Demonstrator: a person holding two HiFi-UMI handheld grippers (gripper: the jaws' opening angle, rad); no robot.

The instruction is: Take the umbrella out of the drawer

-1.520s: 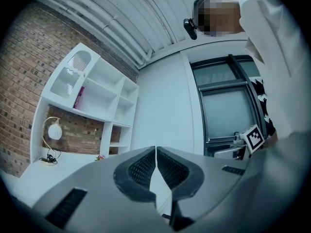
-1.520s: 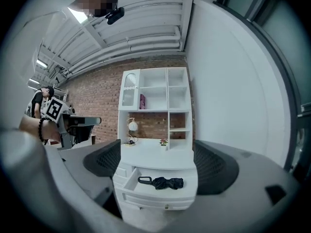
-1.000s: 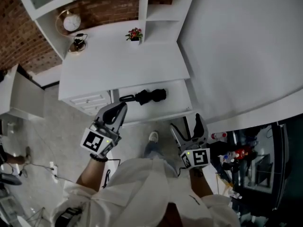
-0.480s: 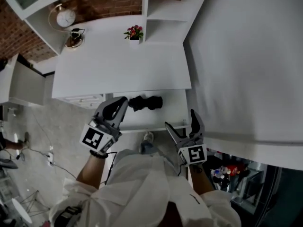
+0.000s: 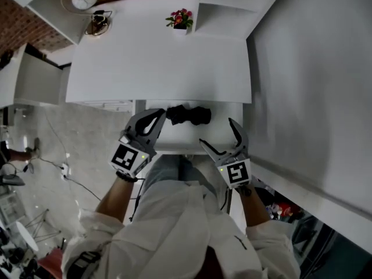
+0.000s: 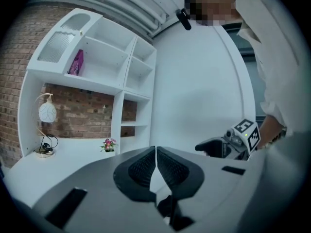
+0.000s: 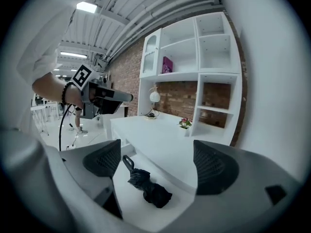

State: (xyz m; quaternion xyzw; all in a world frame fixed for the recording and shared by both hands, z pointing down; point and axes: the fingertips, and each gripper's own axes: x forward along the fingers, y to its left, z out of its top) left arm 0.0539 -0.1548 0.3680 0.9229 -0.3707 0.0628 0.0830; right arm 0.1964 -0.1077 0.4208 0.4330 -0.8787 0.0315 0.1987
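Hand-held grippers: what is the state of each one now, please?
Left hand-held gripper: closed, empty.
Right hand-held gripper: open, not holding the umbrella.

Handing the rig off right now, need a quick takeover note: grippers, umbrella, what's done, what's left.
Left gripper: jaws shut on nothing, tips at the left side of the open white drawer.
Right gripper: jaws wide apart, empty, over the drawer's right front.
Black folded umbrella: lying flat in the drawer under the white desk; the right gripper faces it, and neither gripper holds it.
Done: drawer is open.
Left: grasp the umbrella and lift it out.
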